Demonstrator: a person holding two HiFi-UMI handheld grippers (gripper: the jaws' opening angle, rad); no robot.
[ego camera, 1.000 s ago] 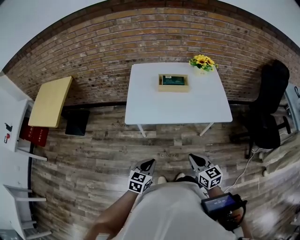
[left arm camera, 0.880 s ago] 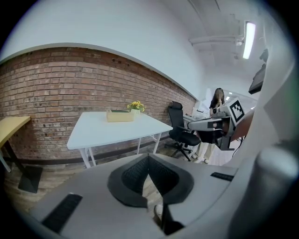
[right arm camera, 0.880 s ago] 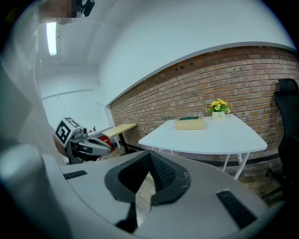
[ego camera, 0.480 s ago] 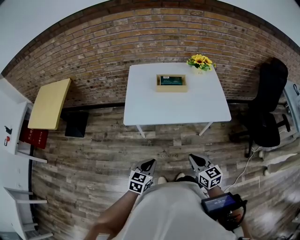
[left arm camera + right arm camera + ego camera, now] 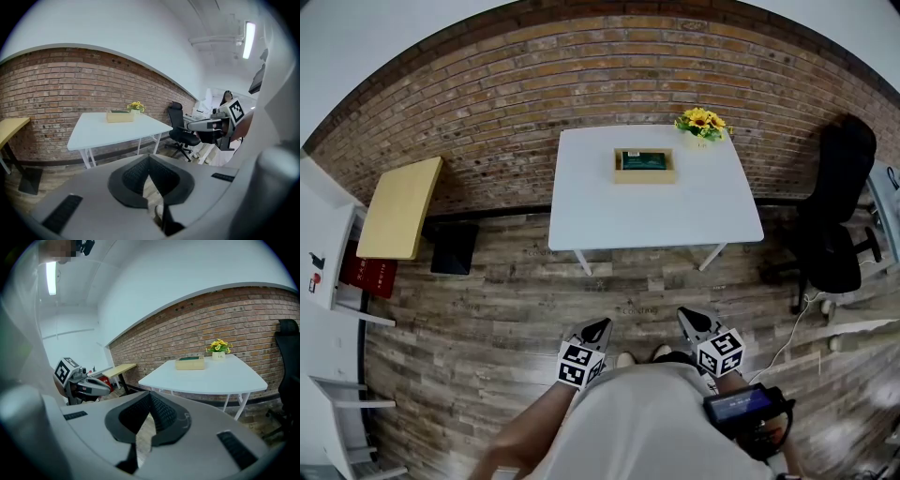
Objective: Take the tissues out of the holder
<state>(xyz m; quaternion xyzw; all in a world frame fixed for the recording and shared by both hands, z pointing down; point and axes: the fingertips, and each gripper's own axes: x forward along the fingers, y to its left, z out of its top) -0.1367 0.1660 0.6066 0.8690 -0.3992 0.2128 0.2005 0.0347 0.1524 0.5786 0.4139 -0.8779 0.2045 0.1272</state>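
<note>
- I am holding two grippers low over the plank floor [image 5: 487, 309], close to the person's torso: the left gripper [image 5: 598, 326] and the right gripper [image 5: 685, 317], side by side and apart from each other.
- I am running both clenched. In each gripper view the two jaw tips are meeting and nothing is sitting between them.
- One small screen device [image 5: 739, 407] is riding just behind the right gripper.
- Farther out, one white tabletop [image 5: 656, 216] is standing on thin legs against the brick wall [image 5: 534, 84], well apart from both grippers.
- One wooden holder [image 5: 645, 174] is sitting on that tabletop, toward its far edge, and I am seeing one dark green pack of tissues [image 5: 643, 160] lying inside it.
- One pot of yellow flowers [image 5: 704, 123] is standing at the far right corner, near the holder but not touching it.
- One yellow side table [image 5: 398, 206] is flanking the tabletop on the left, and one black office chair [image 5: 836, 225] is flanking it on the right.
</note>
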